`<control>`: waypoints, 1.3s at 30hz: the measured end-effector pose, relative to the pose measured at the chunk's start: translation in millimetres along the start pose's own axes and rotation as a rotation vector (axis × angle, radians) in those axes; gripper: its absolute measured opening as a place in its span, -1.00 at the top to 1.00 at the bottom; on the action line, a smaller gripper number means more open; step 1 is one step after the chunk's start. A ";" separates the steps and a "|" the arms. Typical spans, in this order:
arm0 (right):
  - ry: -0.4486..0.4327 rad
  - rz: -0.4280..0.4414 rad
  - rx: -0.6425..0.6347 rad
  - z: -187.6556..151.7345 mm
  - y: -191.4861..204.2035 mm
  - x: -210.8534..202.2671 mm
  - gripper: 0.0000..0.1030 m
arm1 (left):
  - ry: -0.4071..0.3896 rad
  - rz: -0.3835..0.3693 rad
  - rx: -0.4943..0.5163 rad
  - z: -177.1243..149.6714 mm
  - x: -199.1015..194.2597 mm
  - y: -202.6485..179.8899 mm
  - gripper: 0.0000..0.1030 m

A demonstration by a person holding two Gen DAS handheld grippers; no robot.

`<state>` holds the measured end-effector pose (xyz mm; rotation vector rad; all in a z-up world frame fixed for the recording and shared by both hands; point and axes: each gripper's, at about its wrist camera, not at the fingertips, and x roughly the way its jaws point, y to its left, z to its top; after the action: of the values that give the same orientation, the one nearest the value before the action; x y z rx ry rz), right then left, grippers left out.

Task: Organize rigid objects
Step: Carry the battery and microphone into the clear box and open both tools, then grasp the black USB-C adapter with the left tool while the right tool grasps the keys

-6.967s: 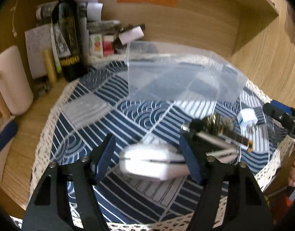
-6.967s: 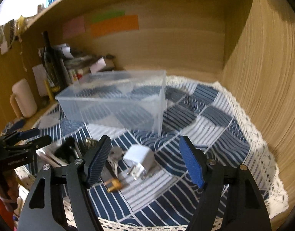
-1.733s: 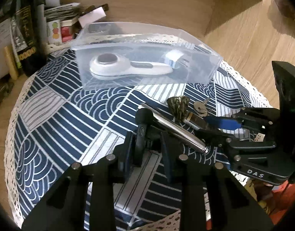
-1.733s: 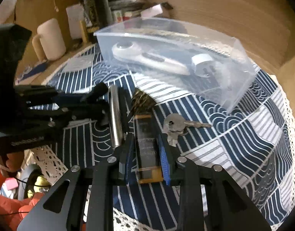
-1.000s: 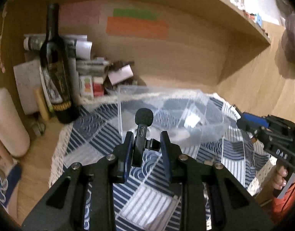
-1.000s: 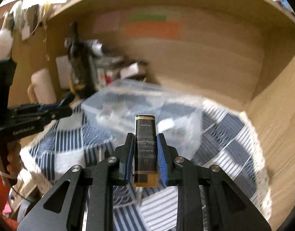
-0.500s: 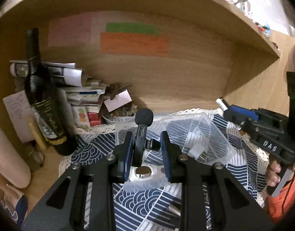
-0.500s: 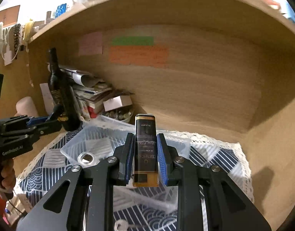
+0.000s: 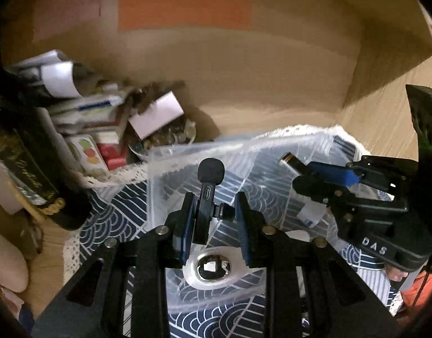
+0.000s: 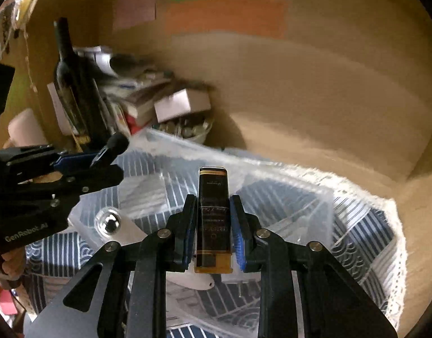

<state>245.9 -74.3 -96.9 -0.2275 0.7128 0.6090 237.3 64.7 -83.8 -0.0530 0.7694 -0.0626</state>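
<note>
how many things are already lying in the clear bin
2 that show: a white handheld gadget with a shiny round centre at the near left of the clear bin, and a white plug adapter to its right. More may be hidden behind the claws.

left wrist: close above clear bin (image 9: 165, 174), facing shelf | right wrist: same | shared: bin

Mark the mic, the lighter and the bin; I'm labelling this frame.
mic (image 9: 211, 169), left wrist view, foam head.
lighter (image 10: 213, 211), right wrist view, black body.
bin (image 10: 314, 197), right wrist view, clear far wall.
</note>
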 end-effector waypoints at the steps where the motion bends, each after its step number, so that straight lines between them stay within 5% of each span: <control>1: 0.009 0.001 -0.002 -1.1 0.7 2.9 0.58 | 0.011 -0.001 0.002 -0.7 4.8 0.1 0.46; 14: 0.097 0.006 -0.017 -4.2 5.7 26.2 0.58 | 0.071 -0.008 0.022 -4.0 27.0 -4.8 0.43; 22: 0.027 -0.028 -0.020 5.1 7.2 -3.6 0.35 | 0.004 -0.007 0.030 -1.0 -8.7 -9.8 -0.01; 30: -0.097 -0.061 0.006 4.5 8.4 -63.9 -0.07 | -0.086 0.045 0.032 -7.4 -57.7 -18.8 -0.81; 34: -0.130 -0.073 0.019 -6.9 9.6 -87.2 -0.20 | -0.119 0.062 0.032 -21.7 -79.4 -21.5 -0.92; 39: -0.131 -0.079 0.036 -27.3 10.4 -101.6 -0.23 | -0.064 0.057 0.025 -44.3 -81.8 -23.0 -0.95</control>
<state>164.6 -121.9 -48.9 -0.1800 0.5854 0.5298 147.1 46.9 -57.2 -0.0090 0.7057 -0.0162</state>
